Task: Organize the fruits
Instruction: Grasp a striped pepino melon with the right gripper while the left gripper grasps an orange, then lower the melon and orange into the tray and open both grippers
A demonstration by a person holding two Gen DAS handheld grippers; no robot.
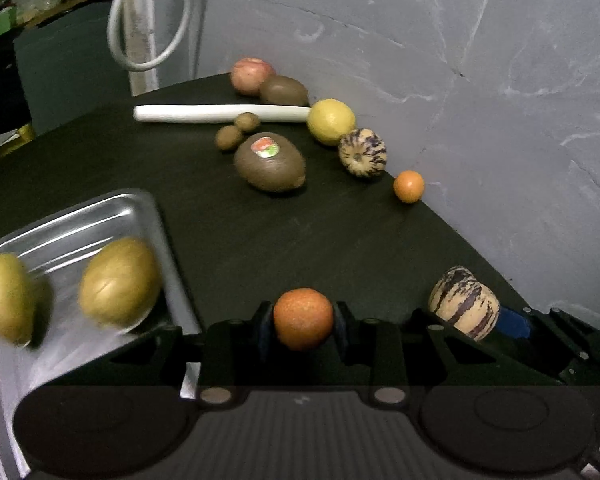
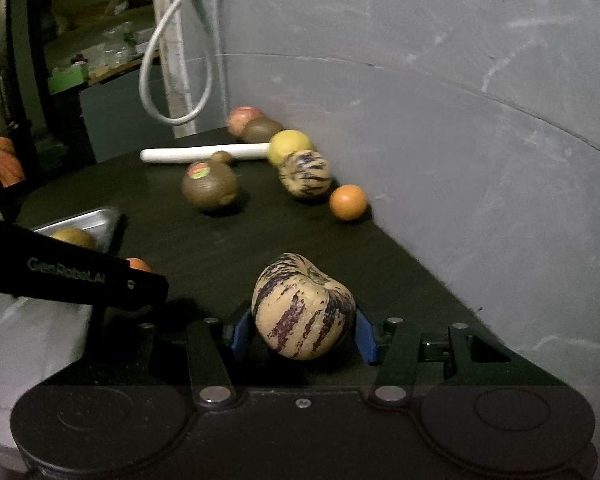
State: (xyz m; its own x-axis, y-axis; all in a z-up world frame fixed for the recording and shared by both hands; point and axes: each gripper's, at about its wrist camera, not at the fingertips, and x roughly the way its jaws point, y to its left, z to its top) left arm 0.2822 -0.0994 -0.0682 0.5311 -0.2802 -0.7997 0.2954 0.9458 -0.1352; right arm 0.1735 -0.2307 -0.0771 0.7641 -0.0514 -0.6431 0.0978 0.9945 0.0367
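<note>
The left gripper (image 1: 303, 325) clamps a small orange (image 1: 303, 323); its round, pebbled skin could roll out of the pads. The right gripper (image 2: 303, 330) squeezes a striped melon (image 2: 303, 307), smooth and lopsided, likely to slip. Left of both, the shiny steel tray (image 1: 100, 210) holds two golden kiwis (image 1: 118, 282).

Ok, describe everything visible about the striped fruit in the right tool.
The striped fruit is cream-tan with broken dark purple streaks running lengthwise, smooth-skinned, plump and rounded, with a dimpled stem end facing up and away. It sits clamped between the right tool's blue pads, above the dark table, touching nothing else visible.
</note>
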